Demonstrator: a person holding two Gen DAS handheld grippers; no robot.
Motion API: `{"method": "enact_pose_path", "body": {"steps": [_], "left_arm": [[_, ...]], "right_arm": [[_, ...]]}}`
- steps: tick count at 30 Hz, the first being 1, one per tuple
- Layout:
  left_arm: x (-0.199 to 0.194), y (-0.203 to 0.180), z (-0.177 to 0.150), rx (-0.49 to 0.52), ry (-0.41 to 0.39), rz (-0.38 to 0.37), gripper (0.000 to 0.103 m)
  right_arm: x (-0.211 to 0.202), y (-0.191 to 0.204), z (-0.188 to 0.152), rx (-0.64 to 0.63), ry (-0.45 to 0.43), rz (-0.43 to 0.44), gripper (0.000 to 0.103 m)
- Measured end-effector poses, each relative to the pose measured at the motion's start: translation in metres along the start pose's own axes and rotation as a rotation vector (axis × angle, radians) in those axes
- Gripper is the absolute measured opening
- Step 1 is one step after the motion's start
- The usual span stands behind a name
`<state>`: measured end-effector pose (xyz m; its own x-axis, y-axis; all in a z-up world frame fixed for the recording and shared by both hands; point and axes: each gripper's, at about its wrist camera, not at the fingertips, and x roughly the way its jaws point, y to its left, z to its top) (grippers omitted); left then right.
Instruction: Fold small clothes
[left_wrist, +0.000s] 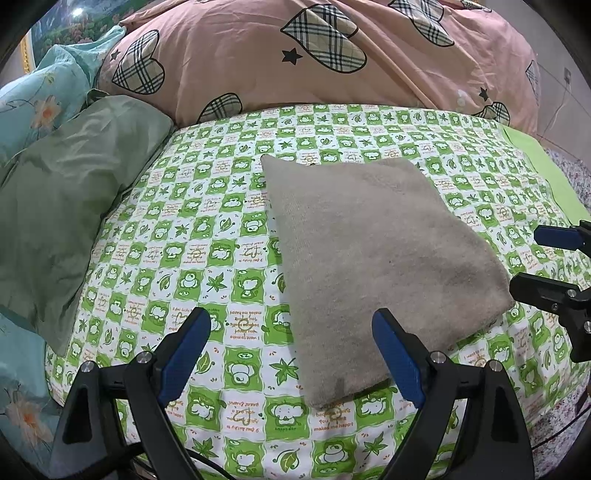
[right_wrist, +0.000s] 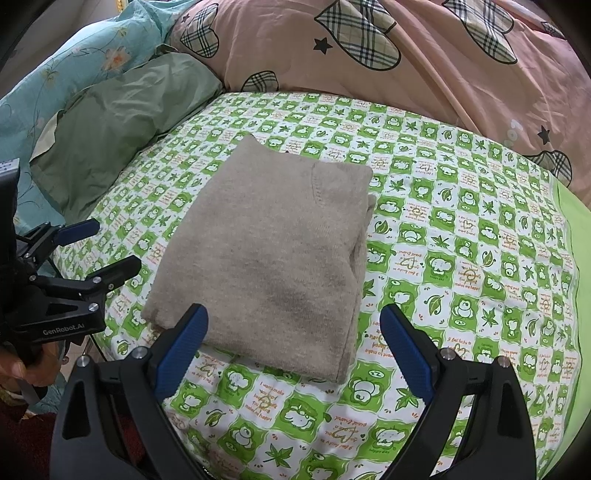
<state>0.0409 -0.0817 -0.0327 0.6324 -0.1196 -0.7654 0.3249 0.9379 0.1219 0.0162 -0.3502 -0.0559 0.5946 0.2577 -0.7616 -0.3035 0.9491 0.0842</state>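
A beige knit garment (left_wrist: 373, 251) lies folded into a flat rectangle on the green-and-white checked sheet (left_wrist: 207, 236); it also shows in the right wrist view (right_wrist: 273, 251). My left gripper (left_wrist: 291, 328) is open and empty, just short of the garment's near corner. My right gripper (right_wrist: 293, 325) is open and empty at the garment's near edge. The right gripper (left_wrist: 543, 258) shows at the right edge of the left wrist view. The left gripper (right_wrist: 107, 247) shows at the left of the right wrist view, beside the garment's left edge.
A pink quilt with plaid hearts (left_wrist: 295, 55) is piled behind the sheet. A green pillow (left_wrist: 74, 177) and a light blue floral pillow (left_wrist: 33, 99) lie to the left. A plain green strip (right_wrist: 576, 266) borders the sheet on the right.
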Motion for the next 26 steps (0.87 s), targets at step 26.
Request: {"method": "enact_pose_path", "body": {"steps": [26], "left_arm": [[0.006,0.002,0.01,-0.027,-0.008,0.01,0.09]], "right_arm": [[0.005,-0.013,0.007,0.013,0.001,0.007,0.094]]}}
